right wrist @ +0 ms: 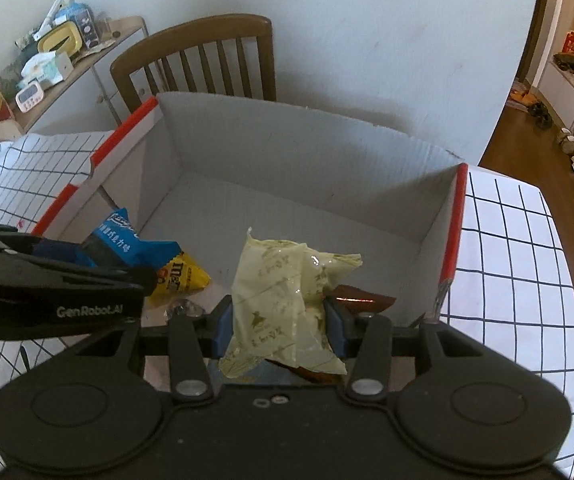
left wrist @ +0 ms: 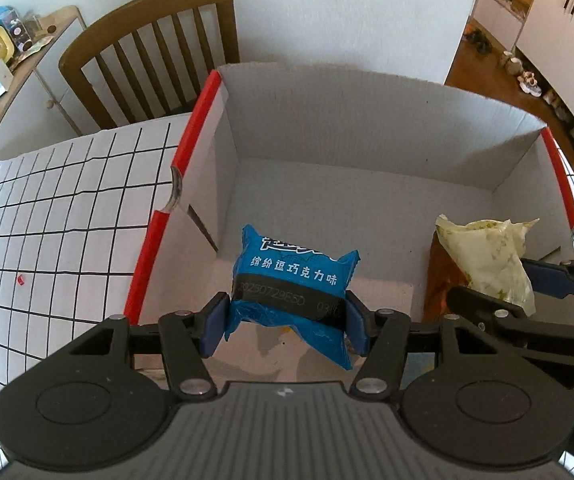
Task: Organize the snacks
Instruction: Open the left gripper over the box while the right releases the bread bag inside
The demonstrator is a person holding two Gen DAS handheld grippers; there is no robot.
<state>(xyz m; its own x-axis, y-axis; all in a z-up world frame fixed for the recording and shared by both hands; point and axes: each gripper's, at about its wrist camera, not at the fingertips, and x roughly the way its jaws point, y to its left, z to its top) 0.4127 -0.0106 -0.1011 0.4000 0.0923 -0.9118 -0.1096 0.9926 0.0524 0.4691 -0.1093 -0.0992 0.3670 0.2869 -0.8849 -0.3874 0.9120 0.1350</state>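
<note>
Both grippers hold snack packets over the open cardboard box.

The left gripper [left wrist: 285, 322], tilted steeply down, clamps a blue snack packet [left wrist: 291, 280] over the near left part of the cardboard box [left wrist: 327, 128]. Beside it, the right gripper [right wrist: 279, 326], pitched down likewise, squeezes a pale yellow-green packet [right wrist: 283, 304] over the box's near right part. A yellow candy bag [right wrist: 181, 276] and a brown wrapper [right wrist: 361, 298] lie on the box floor. The box sits on the checked tabletop [left wrist: 47, 208], a wooden chair [left wrist: 155, 48] behind it.

Black tongs [right wrist: 279, 320] with blue pads [right wrist: 223, 328], silver screws, white "GenRobot.AI" lettering.
</note>
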